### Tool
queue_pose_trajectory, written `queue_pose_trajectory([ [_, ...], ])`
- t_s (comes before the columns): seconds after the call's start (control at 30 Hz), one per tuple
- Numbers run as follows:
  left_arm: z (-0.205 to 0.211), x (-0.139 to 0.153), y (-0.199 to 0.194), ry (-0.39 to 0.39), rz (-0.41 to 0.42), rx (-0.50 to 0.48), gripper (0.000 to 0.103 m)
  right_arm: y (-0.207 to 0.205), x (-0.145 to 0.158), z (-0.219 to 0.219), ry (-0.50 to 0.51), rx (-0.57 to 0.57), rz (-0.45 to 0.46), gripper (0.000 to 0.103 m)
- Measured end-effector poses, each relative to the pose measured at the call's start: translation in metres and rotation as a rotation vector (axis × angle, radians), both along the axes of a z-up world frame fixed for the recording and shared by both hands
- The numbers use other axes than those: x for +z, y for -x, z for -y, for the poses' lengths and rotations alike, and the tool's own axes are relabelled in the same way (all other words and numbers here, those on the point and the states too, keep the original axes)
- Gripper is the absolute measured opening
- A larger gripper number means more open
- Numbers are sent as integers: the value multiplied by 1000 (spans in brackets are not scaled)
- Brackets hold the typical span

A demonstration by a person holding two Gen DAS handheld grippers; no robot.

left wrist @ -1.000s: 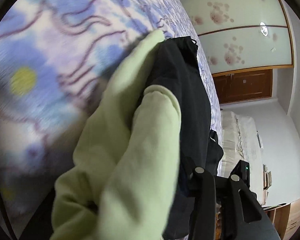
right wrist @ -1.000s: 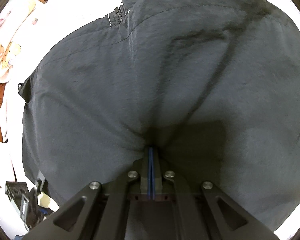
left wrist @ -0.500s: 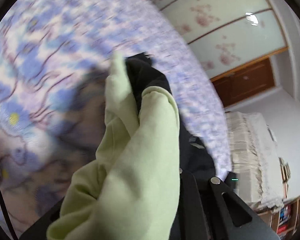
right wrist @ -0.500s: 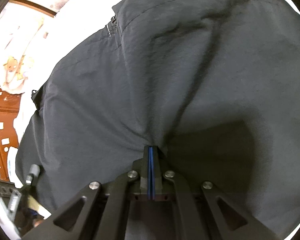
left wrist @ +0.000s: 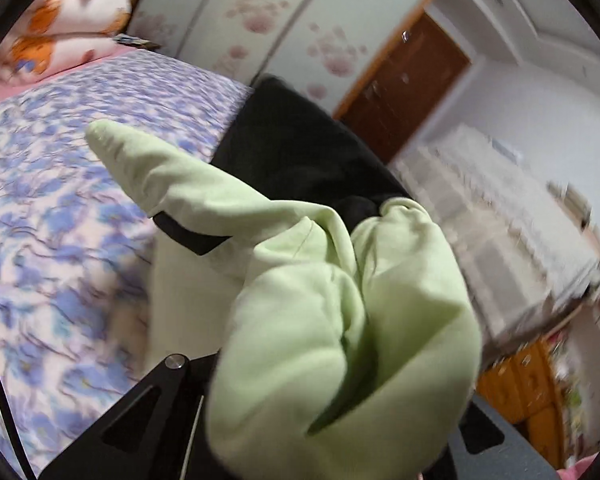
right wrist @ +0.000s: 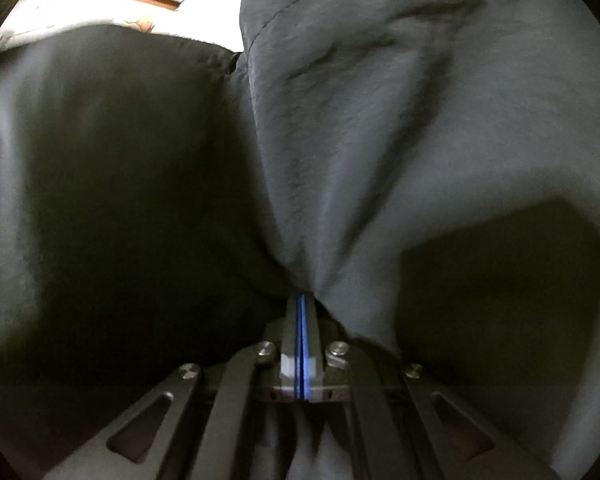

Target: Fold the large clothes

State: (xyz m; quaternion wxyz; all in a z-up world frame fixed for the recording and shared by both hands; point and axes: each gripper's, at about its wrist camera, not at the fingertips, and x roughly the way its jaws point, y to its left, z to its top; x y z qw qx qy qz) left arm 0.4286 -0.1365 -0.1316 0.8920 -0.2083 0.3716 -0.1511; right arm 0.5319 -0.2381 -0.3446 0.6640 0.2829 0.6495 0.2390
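A: Where was the garment [right wrist: 380, 128]?

B: The dark grey garment hung from my right gripper [right wrist: 301, 300], whose blue-padded fingers [right wrist: 305, 332] were pressed together on a pinch of its cloth; folds spread up and outward from that pinch.

A: And the left gripper [left wrist: 300, 360]?

B: Pale green fabric [left wrist: 340, 320] bunched over it and hid the fingers, so I could not tell how they stood. A black part of the garment [left wrist: 300, 152] lay just beyond the green fabric, above the floral bedspread [left wrist: 52, 200].
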Motion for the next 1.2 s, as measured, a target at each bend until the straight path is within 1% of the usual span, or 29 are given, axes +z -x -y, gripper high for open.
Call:
queue_pose_trajectory([
  [0.07,38,-2,-1,-91,-15,-28,9,-1,-3,14,-37,26,1,0],
  [0.17,87,-15,-4,-259,-64,-65,9,-1,-12,39,-124,39,-19,0],
  [0.23,126,-26,-4,-439,-88,-103,10,0,-18,53,-175,45,-34,0],
  [0.27,142,-30,-2,-518,-88,-122,10,0,-20,60,-196,51,-39,0],
  [0.33,173,-37,1,-704,-63,-172,10,1,-24,75,-239,52,-67,0],
  [0.4,192,-41,2,-822,-36,-226,10,2,-26,93,-254,53,-95,0],
  [0.43,201,-38,8,-843,-29,-245,10,2,-26,102,-258,52,-104,0],
  [0.47,203,-38,9,-823,-36,-272,14,2,-25,119,-266,41,-116,0],
  [0.5,202,-37,5,-777,-37,-286,17,1,-23,133,-266,26,-119,0],
  [0.53,203,-33,5,-712,-42,-300,18,0,-20,150,-222,17,-103,0],
  [0.57,205,-31,2,-680,-51,-304,19,-1,-13,166,-178,48,-57,0],
  [0.63,208,-28,0,-604,-59,-312,23,-2,-4,185,-132,96,-2,0],
  [0.7,209,-28,-3,-529,-70,-309,29,-2,5,208,-73,134,49,0],
  [0.77,209,-26,-2,-463,-89,-308,32,-1,14,232,-21,165,106,0],
  [0.83,207,-25,0,-390,-113,-308,33,1,21,247,25,194,150,0],
  [0.87,204,-23,4,-372,-107,-297,32,3,27,255,63,211,184,0],
  [0.9,200,-22,6,-362,-99,-283,29,5,32,263,95,227,220,0],
  [0.97,191,-18,10,-361,-103,-271,28,7,39,283,116,229,272,0],
  [1.0,186,-19,10,-352,-112,-273,27,7,43,297,125,210,298,0],
  [1.03,181,-20,11,-339,-124,-279,26,6,46,310,128,181,315,0],
  [1.1,177,-25,14,-324,-150,-307,26,0,52,345,95,84,332,0],
  [1.13,178,-30,15,-330,-165,-330,26,-4,54,360,94,32,336,0],
  [1.17,180,-34,17,-342,-173,-346,26,-9,56,375,89,-16,332,4],
  [1.2,183,-40,19,-361,-186,-365,26,-15,57,390,64,-54,325,5],
])
